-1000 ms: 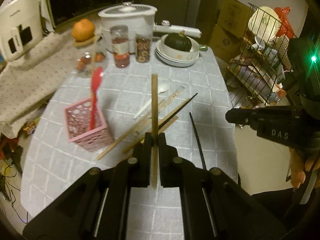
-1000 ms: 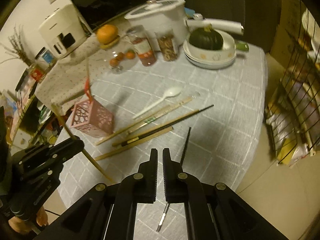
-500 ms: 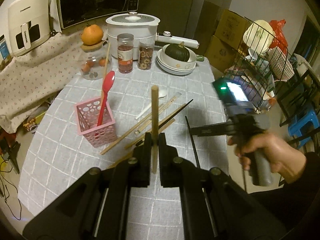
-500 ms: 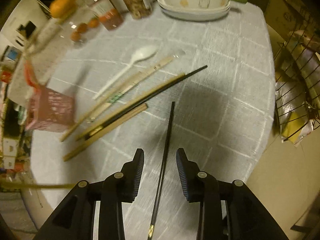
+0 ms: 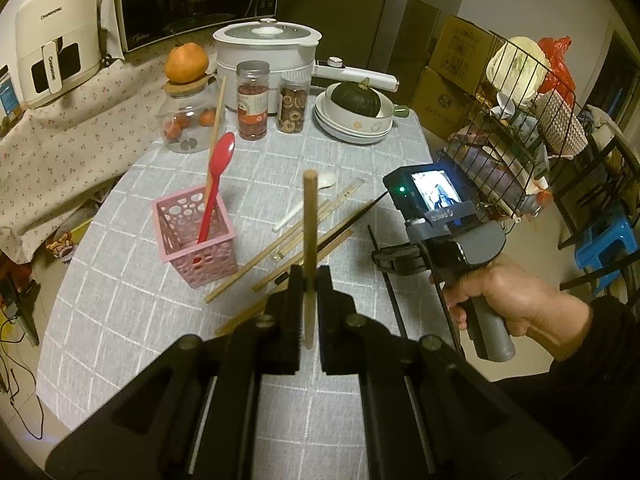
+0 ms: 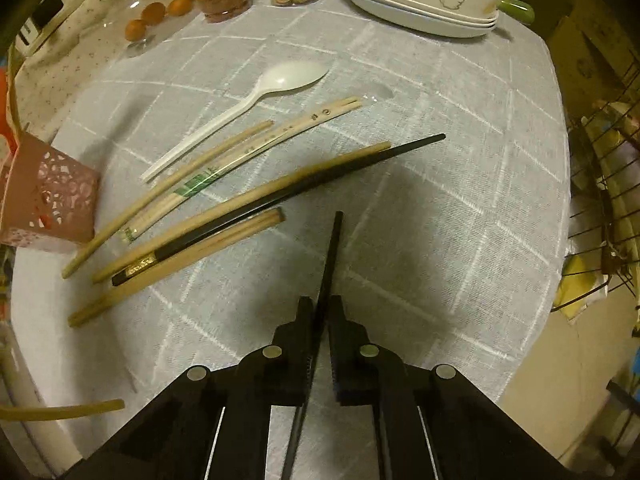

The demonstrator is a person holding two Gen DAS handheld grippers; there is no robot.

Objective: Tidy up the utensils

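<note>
The left gripper (image 5: 309, 280) angled downward, jaws clamped on a wooden chopstick (image 5: 309, 240). The right gripper (image 6: 321, 308), held in a hand (image 5: 500, 300), pointed steeply down, jaws just closed on a black chopstick (image 6: 330, 256).

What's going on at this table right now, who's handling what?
A person is sorting utensils with two handheld grippers. The left gripper is shut on a wooden chopstick, held above the table. The right gripper has just closed its fingers on a black chopstick lying on the grey tablecloth. The pink basket already holds a red spoon; a white spoon and more chopsticks lie loose.
</note>
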